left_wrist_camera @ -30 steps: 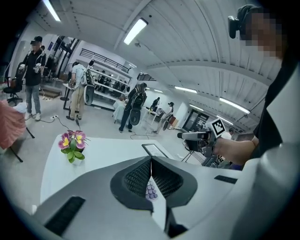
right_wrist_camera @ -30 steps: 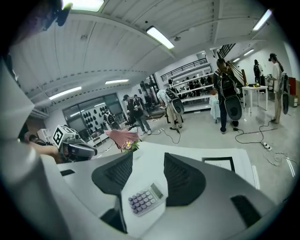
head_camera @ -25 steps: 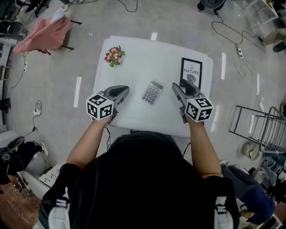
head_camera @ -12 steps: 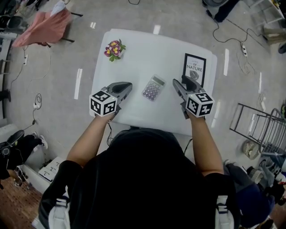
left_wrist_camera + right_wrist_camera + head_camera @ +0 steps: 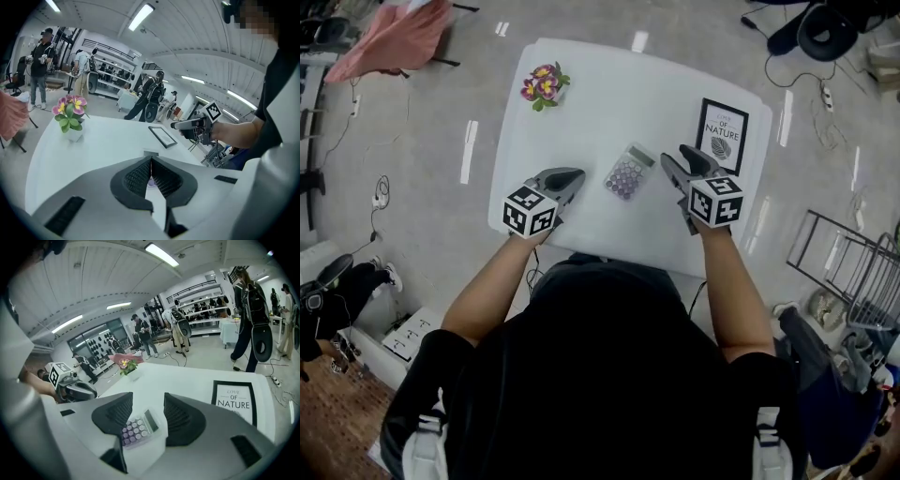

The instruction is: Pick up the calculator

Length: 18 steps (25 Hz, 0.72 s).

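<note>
Both grippers have edged in toward the calculator (image 5: pixel 627 172) over the last second, and the gaps on either side of it are narrower than they were. The right gripper (image 5: pixel 147 409) has its fingers spread wide. In its own view the calculator lies flat just ahead of them, framed in the gap but not yet touched. The left gripper (image 5: pixel 151 163) has its fingers clenched together on nothing, with a sliver of purple keys showing just past their tips. The right side looks set to take it: a little farther forward and down, then close.

The white bench (image 5: pixel 609 103) is smooth and glossy. A framed print (image 5: pixel 722 137) lies just outside the right fingers, and a small flower pot (image 5: pixel 542 88) sits well beyond the left ones. Around the bench are a grey floor with trailing cables, shelving, strip lights and several people standing.
</note>
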Tool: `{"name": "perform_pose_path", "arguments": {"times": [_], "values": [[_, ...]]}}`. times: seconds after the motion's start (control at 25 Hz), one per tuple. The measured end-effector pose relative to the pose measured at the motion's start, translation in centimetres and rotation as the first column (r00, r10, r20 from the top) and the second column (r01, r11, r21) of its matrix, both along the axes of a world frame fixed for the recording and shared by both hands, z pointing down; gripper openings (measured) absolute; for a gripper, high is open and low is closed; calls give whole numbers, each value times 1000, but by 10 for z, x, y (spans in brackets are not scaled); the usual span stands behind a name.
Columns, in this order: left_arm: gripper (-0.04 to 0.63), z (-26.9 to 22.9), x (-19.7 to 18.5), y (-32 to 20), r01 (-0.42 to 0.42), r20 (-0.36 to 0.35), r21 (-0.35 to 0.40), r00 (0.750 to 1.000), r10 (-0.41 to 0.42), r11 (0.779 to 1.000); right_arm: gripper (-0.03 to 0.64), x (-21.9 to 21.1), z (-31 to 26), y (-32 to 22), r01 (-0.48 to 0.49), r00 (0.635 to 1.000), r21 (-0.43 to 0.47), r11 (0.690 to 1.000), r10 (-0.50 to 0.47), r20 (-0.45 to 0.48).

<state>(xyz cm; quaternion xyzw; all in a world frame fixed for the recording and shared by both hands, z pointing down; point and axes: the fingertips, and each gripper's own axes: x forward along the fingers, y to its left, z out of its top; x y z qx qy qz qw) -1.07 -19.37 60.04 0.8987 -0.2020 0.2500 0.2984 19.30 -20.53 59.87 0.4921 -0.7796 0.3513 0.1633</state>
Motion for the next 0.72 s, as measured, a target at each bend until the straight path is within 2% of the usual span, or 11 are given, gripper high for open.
{"name": "perform_pose_path", "arguments": {"times": [0.16,0.44,0.72], "values": [[20,23,-5,-2,28,24,7,999,-28,1000,219,-8,25,-3,44,999,-43,998,-44,0],[20,56,-2,11,39,57,-58,998,-36,998,218,-21,60,-11,119,993,-97,988,-120,-6],[20,91,4,31,45,72,-128,997,-36,991,195,-30,101,-19,164,986,-150,975,-162,27]]}}
